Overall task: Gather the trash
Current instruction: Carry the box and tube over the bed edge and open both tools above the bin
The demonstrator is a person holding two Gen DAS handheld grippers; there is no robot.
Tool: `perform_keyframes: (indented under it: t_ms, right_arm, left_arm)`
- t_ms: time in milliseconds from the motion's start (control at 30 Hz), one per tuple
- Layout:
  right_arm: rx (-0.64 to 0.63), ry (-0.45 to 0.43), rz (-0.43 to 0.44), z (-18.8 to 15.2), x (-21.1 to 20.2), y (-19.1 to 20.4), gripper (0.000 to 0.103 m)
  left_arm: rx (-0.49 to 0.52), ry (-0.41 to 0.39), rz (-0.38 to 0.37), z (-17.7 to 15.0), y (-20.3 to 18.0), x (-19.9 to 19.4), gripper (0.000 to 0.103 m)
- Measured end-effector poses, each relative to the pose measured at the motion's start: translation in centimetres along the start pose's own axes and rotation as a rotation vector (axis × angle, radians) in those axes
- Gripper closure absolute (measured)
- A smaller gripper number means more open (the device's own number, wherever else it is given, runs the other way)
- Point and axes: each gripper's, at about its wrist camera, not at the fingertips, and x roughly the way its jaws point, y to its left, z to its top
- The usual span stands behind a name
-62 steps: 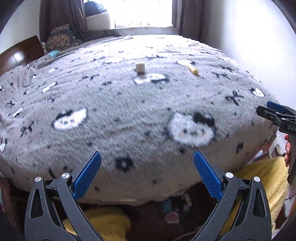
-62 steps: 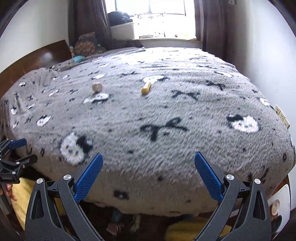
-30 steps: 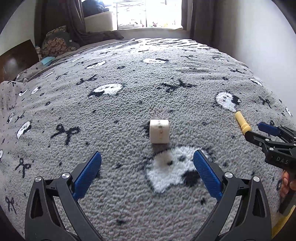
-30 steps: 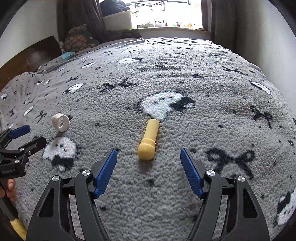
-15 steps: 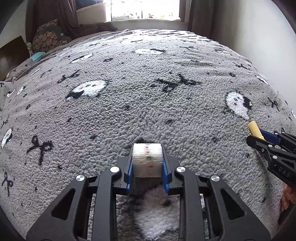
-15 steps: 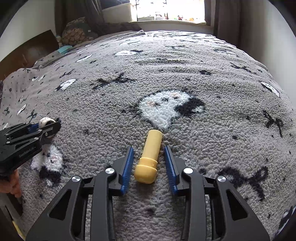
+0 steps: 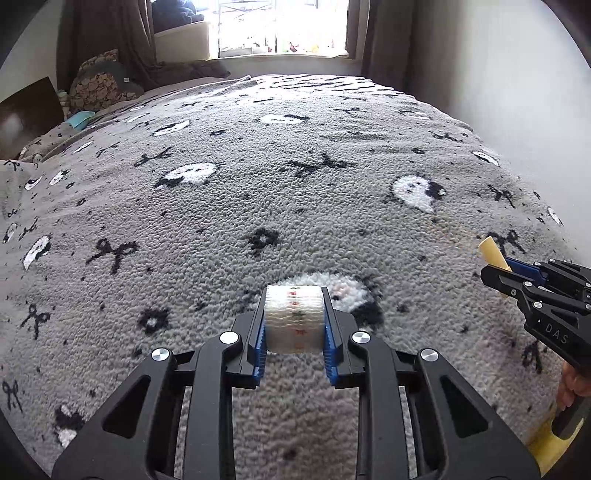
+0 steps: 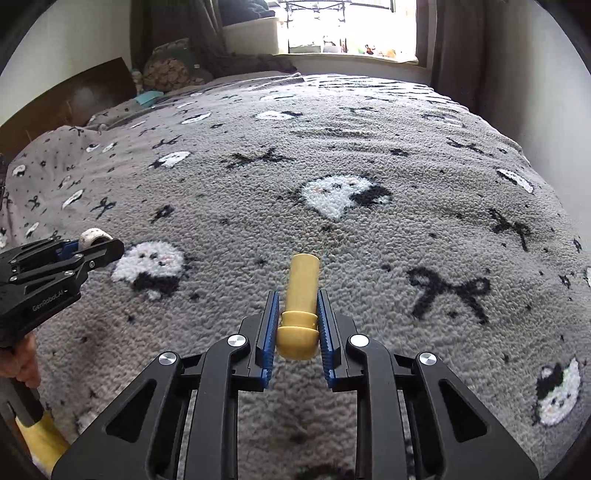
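**Both grippers loaded over the bed**

The yellow tube points away from the camera, long axis running up the frame, bulbous cap nearest. The right gripper has its blue fingers pinched on the cap end. The left gripper clamps a white patterned roll, its axis lying across the frame, fingers narrowed against its ends. Below spreads a grey fleece blanket on the bed; a bright window and brown curtains fill the upper frame.

The small print on the white roll is too blurred to read. Only fingertips of each hand show at the picture edges. Items on the windowsill are too small to identify.
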Motion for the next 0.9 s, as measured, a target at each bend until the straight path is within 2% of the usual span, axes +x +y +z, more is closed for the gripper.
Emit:
perform_keyframes:
  t_ms: [267,600,900]
  right_arm:
    - [-0.021,-0.095,0.005,-1.9,-7.8,1.1,0.081]
    - [-0.048,-0.21,0.005,-5.2,-16.4,2.1,0.081]
    - [-0.074,-0.242,0.023,-9.3,-20.5,2.9,0.081]
  left_arm:
    - [0.014,-0.06,0.004,-2.2,-1.8,-6.8,0.08]
    - [0.055,-0.177,0.029,-5.1,-4.3,-15.9,0.08]
    - [0.08,-0.208,-0.012,-9.6,-6.2,-19.8,0.08]
